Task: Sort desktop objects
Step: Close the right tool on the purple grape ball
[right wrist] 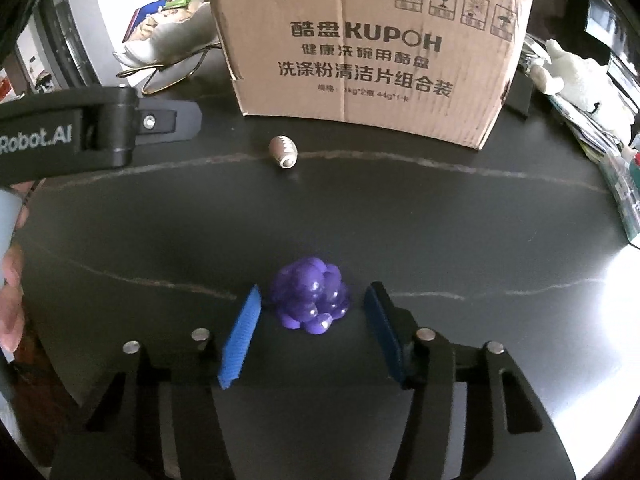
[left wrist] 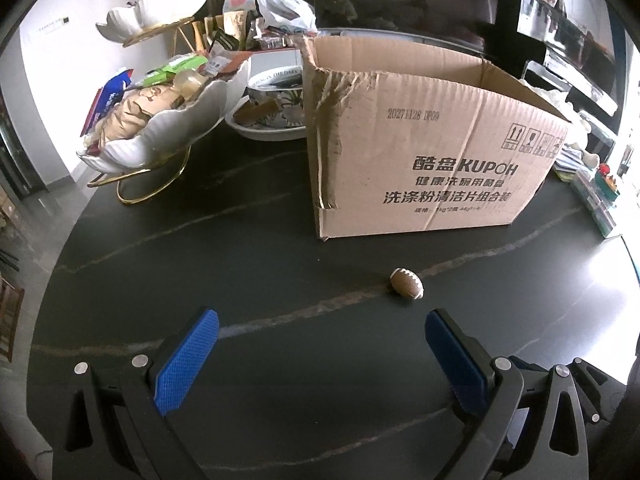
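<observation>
Right gripper [right wrist: 312,312] is hovering low over the dark table [right wrist: 460,240], level, fingers spread wide w/ nothing gripped. Purple grape cluster [right wrist: 309,300] is lying on the table between the blue pads [right wrist: 240,340], touching neither. Left gripper [left wrist: 320,332] is also sitting wide open and empty. Bare tabletop is stretching ahead to the cardboard box [left wrist: 432,152]. Toy football [left wrist: 407,283] is resting between box and left gripper, fwd-right of its fingertips.
</observation>
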`<state>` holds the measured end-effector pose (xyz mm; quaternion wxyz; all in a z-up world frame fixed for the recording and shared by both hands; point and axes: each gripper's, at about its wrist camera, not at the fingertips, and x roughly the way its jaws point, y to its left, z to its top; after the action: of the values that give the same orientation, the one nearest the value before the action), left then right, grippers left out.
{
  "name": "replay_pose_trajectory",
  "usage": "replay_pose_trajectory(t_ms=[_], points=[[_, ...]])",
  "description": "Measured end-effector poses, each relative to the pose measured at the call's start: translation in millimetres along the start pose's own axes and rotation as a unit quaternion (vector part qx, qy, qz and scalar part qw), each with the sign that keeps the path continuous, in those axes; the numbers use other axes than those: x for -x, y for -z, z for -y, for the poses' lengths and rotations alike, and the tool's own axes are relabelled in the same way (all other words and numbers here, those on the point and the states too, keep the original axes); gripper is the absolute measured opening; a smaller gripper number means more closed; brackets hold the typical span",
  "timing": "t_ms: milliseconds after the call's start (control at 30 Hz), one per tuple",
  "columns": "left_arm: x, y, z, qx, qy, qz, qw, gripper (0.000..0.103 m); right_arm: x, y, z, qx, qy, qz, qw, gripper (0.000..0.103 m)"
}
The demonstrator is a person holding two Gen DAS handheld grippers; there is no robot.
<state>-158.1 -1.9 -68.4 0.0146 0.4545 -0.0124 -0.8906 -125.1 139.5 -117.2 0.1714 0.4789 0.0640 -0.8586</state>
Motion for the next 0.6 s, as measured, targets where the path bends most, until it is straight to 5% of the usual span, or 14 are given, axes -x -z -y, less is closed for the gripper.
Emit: replay_pose_trajectory(t_ms=[600], points=[[-26,-6,32,-0.012,-0.006,0.001,0.9999,0.102,25,0,27,-0.035,-0.026,0.019,0.999,0.039]])
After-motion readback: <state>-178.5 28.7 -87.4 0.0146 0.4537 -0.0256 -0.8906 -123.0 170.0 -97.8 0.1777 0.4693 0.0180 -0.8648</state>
